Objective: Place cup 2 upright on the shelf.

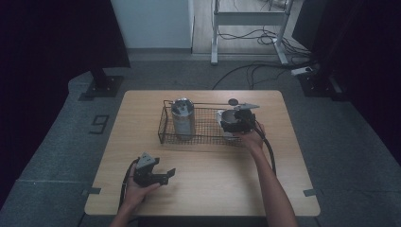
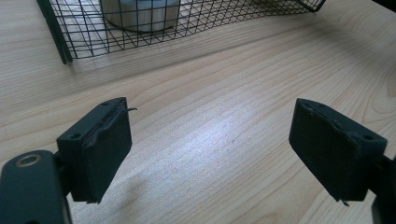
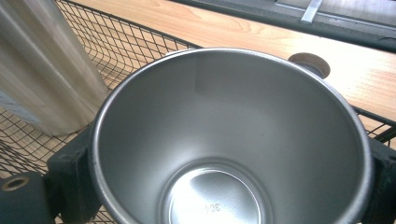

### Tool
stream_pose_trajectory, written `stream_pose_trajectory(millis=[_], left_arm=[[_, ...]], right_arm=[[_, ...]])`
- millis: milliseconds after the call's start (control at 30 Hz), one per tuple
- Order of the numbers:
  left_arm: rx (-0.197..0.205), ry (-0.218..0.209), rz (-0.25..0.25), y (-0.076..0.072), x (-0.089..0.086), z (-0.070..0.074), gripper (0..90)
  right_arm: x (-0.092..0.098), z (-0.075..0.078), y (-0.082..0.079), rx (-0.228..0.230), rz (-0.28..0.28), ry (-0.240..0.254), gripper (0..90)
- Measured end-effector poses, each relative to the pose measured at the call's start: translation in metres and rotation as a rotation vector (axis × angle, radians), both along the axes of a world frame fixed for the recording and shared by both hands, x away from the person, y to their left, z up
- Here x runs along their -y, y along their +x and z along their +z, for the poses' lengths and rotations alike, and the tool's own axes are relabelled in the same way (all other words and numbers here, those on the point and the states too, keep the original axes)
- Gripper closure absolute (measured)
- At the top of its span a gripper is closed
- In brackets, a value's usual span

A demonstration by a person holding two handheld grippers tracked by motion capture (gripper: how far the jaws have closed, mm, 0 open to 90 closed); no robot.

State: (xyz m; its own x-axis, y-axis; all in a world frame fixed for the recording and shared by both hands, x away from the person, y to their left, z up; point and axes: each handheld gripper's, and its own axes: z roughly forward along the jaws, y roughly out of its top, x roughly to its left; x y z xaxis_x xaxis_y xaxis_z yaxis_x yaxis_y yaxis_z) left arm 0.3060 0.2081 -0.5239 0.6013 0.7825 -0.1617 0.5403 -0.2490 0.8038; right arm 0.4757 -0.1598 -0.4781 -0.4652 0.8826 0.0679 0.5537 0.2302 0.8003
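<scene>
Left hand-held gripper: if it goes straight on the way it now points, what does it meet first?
Probably the basket. The left hand-held gripper is open over bare table, and the basket's near wall lies ahead, with a metal can behind the mesh. Depth is hard to judge.

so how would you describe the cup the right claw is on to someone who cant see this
On the wooden table sits a black wire basket. At its right end the right claw grips a steel cup by its sides. Unlike the taller steel canister at the left end, it is short, open-topped and empty.
</scene>
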Motion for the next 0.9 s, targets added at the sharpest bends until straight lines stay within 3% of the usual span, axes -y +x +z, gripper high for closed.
stream_pose_trajectory(millis=[333,900], left_arm=[[0.000,0.002,0.002,-0.0001,0.0004,-0.0003,13.4],[-0.006,0.006,0.000,-0.0001,0.0007,-0.0007,13.9]], right_arm=[[-0.0017,-0.0063,0.0024,-0.032,-0.013,-0.026,6.4],[-0.0059,-0.0097,0.0037,-0.041,-0.027,-0.069,6.4]])
